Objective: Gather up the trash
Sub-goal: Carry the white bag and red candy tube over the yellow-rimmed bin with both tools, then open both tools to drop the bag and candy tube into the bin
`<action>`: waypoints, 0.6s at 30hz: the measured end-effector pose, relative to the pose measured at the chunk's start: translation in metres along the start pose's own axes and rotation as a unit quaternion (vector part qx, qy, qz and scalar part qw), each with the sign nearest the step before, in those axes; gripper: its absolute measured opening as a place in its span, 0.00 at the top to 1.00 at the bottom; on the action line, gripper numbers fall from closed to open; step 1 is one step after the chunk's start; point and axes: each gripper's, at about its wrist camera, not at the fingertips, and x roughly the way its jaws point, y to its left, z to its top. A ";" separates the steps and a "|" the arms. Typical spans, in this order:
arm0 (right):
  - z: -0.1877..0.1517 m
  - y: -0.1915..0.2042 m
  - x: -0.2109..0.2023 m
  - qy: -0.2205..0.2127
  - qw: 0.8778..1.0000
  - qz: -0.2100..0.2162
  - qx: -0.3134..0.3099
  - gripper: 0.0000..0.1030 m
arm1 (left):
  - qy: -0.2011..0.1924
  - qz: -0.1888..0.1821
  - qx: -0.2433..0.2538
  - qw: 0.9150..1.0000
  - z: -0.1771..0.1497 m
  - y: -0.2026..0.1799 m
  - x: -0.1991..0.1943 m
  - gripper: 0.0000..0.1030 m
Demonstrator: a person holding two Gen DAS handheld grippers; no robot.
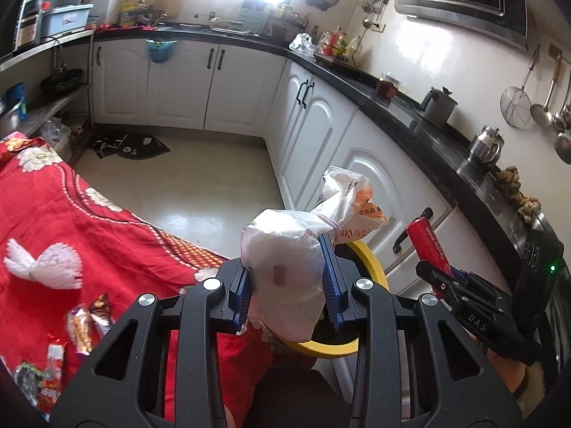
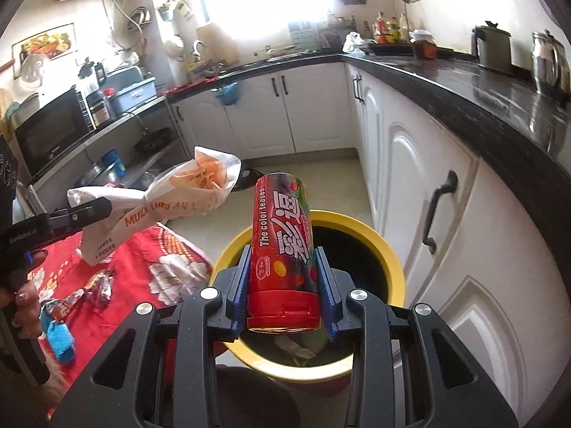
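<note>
Two grippers hang above a yellow-rimmed bin that stands between the white cabinets and a table with a red cloth. The left gripper pinches a white plastic bag. The right gripper clamps a red candy tube over the bin's mouth. Small wrappers lie on the cloth.

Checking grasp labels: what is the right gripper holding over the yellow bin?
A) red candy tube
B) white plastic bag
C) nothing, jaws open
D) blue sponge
A: in the right wrist view the right gripper is closed on the red candy tube, held above the yellow bin; the white plastic bag is in the left gripper.
</note>
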 end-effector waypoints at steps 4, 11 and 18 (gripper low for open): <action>-0.005 -0.008 0.007 0.009 1.000 -0.008 0.010 0.69 | 0.009 0.006 0.010 1.000 -0.004 -0.008 0.012 0.74; -0.012 -0.018 0.021 0.027 0.999 -0.020 0.016 0.69 | 0.022 0.021 0.025 0.999 -0.012 -0.016 0.033 0.74; -0.023 -0.024 0.038 0.045 0.998 -0.028 0.023 0.69 | 0.044 0.025 0.030 0.998 -0.017 -0.021 0.057 0.73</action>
